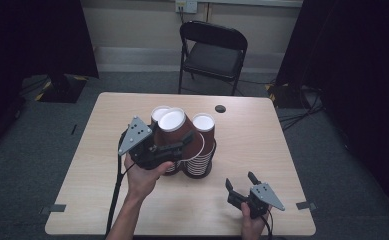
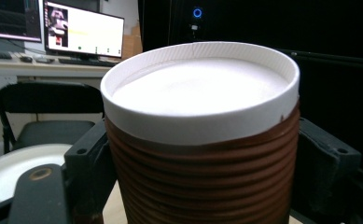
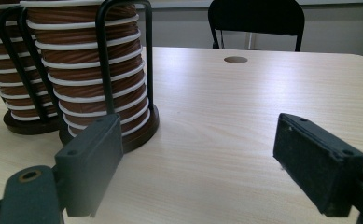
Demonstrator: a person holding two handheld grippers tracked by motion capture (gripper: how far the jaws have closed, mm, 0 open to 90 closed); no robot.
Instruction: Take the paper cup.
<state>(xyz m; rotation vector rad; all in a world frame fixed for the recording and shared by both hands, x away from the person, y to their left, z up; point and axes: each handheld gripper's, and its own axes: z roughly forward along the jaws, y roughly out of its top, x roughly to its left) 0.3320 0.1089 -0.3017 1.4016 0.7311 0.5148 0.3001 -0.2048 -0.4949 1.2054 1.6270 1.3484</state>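
Observation:
A brown ribbed paper cup (image 1: 174, 126) with a white rim is held tilted above the table, and my left gripper (image 1: 183, 142) is shut on its sides. In the left gripper view the cup (image 2: 202, 140) sits between both black pads (image 2: 88, 172). Behind and below it, two stacks of the same cups (image 1: 203, 124) stand in black wire holders (image 1: 198, 171) at the table's middle. Near the front right edge, my right gripper (image 1: 241, 182) rests low and open. In the right gripper view, the nearer stack (image 3: 100, 70) stands ahead to the left of its parted jaws, with the other stack (image 3: 16, 74) beyond.
The pale wooden table (image 1: 262, 145) has a round cable hole (image 1: 220, 108) near its far edge. A black folding chair (image 1: 212, 50) stands behind the table. Dark curtains hang at both sides. Monitors on a desk (image 2: 81, 30) appear in the left gripper view.

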